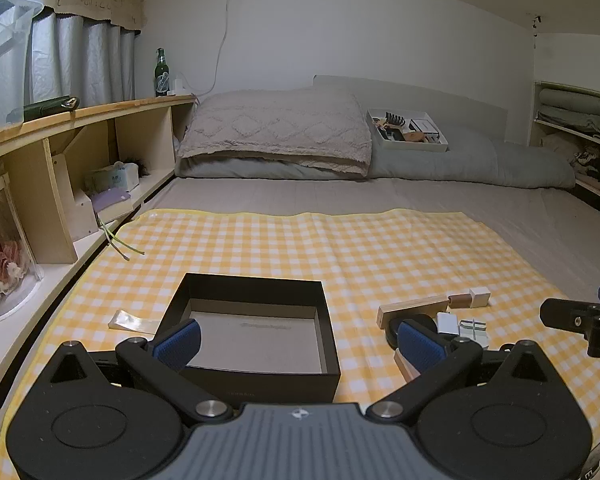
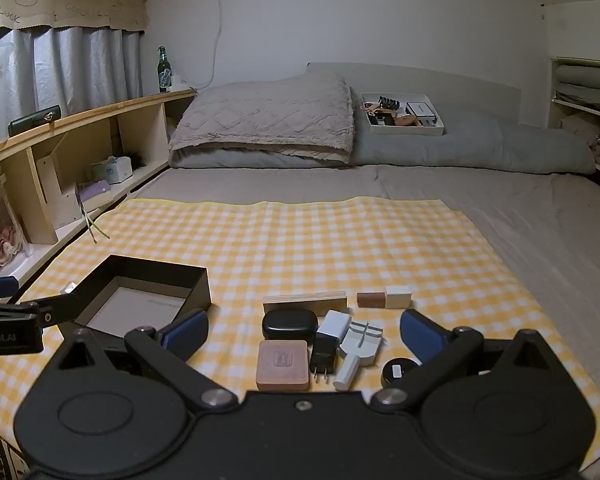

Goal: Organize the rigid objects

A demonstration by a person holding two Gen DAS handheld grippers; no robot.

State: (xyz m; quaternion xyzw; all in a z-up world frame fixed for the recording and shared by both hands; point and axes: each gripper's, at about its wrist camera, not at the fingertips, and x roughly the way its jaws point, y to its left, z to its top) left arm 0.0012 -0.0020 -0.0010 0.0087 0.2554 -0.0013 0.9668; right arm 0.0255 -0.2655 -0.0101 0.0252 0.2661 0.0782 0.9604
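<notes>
An empty black open box [image 1: 256, 332] [image 2: 148, 296] sits on the yellow checked cloth [image 1: 340, 248]. My left gripper [image 1: 298, 340] is open, its fingers straddling the box's near side. Right of the box lies a cluster of small items: a wooden block [image 2: 305, 302], a black oval case [image 2: 289, 324], a square brown case [image 2: 283, 364], a black plug [image 2: 324, 354], a white charger [image 2: 336, 322], a white tool [image 2: 358, 346], a brown-and-white stick [image 2: 384, 298] and a round black disc [image 2: 396, 370]. My right gripper [image 2: 304, 336] is open and empty over the cluster.
The cloth lies on a grey bed [image 2: 500, 208] with a pillow [image 2: 268, 116] and a white tray of items [image 2: 400, 114] at the head. A wooden shelf unit [image 2: 80, 148] with a green bottle [image 2: 163, 70] runs along the left. A clear wrapper [image 1: 130, 322] lies left of the box.
</notes>
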